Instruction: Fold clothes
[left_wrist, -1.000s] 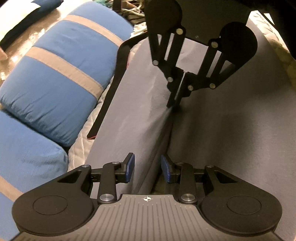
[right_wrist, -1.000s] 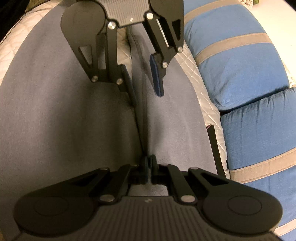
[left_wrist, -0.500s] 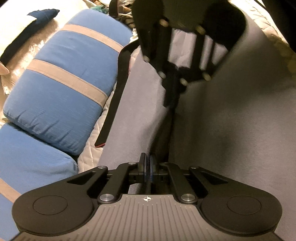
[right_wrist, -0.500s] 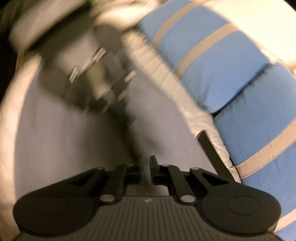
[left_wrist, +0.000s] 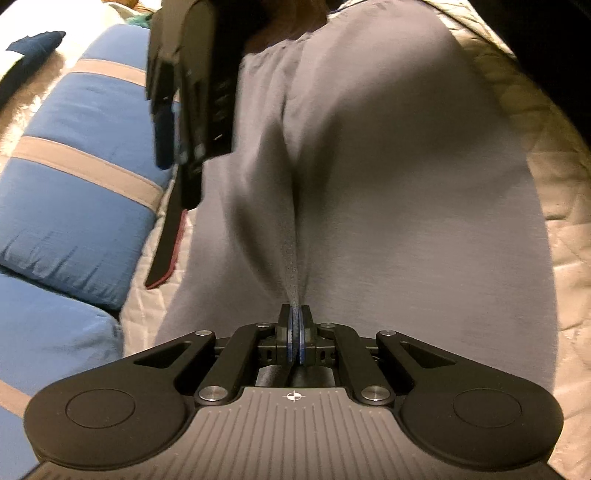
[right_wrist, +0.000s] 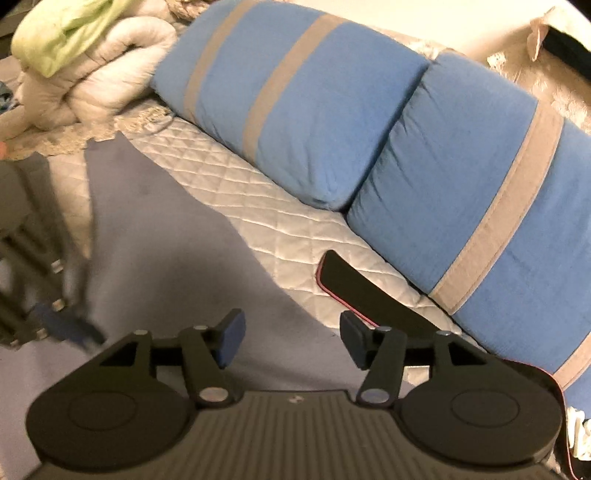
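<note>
The grey garment (left_wrist: 388, 177) lies spread on the quilted bed; left gripper (left_wrist: 294, 332) pinches its ridge, right gripper (right_wrist: 291, 341) is opening, empty. Regrip the same ridge farther along, then lift evenly

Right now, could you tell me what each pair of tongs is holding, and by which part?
The left tongs pinch a raised ridge of the grey garment. The right tongs are opening, with nothing between them.

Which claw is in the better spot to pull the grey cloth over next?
Probably the left gripper: it is shut on a pinched ridge of the grey cloth. The right gripper is opening, with nothing between its pads.
</note>
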